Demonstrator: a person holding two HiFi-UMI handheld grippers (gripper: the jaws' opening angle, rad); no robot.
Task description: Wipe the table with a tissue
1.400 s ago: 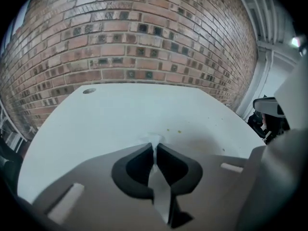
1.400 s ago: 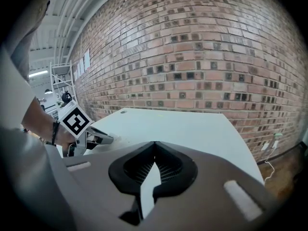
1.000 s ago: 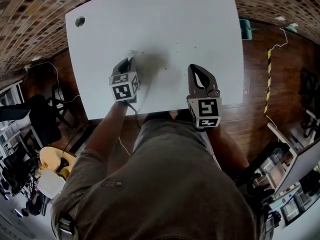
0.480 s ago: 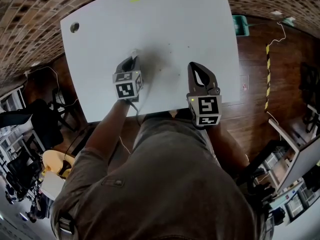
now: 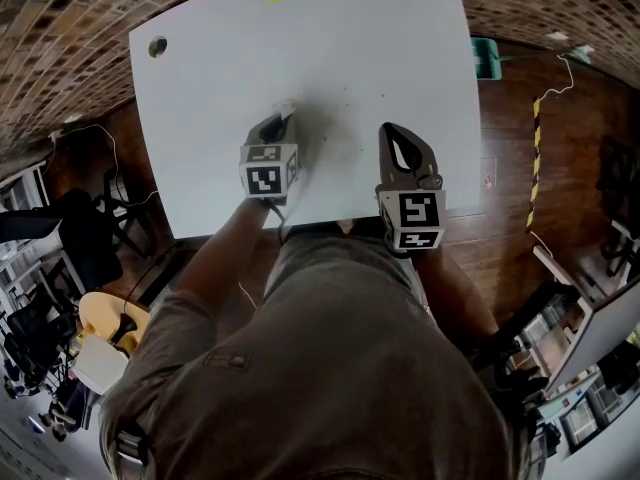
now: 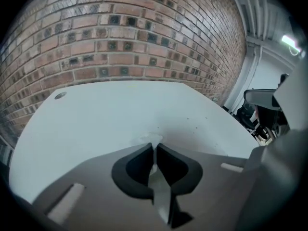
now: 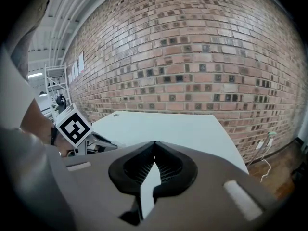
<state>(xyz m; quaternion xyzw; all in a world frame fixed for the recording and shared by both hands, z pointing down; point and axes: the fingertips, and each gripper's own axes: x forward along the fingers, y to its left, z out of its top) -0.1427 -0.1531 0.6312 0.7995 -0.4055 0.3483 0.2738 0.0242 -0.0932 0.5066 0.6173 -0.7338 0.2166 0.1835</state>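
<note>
Left tool (image 6: 154, 148) is clamped on a thin white tissue (image 6: 151, 139). Its own view shows the crumpled edge poking past the dark, curved jaw tips and pressed onto the table (image 6: 96, 114). From the head view, the tissue (image 5: 286, 109) is only a pale scrap at 12 o'clock of that tool (image 5: 283, 118), near the middle of the table (image 5: 330, 38).

The right tool (image 7: 154, 146) has its ribbed black jaws drawn together at the tips, with nothing between them. The head view places it (image 5: 393, 134) at 3 o'clock of the left one, well apart, over the table's near edge.

The tabletop is smooth, matte and white. Small dark specks (image 6: 196, 127) show clearly only in the left gripper view. A round hole (image 5: 157, 46) sits toward its 10 o'clock corner. Rough brick wall (image 7: 192, 47) rises beyond the table in both gripper views, while only the head view shows the wooden floor (image 5: 520, 238).
</note>
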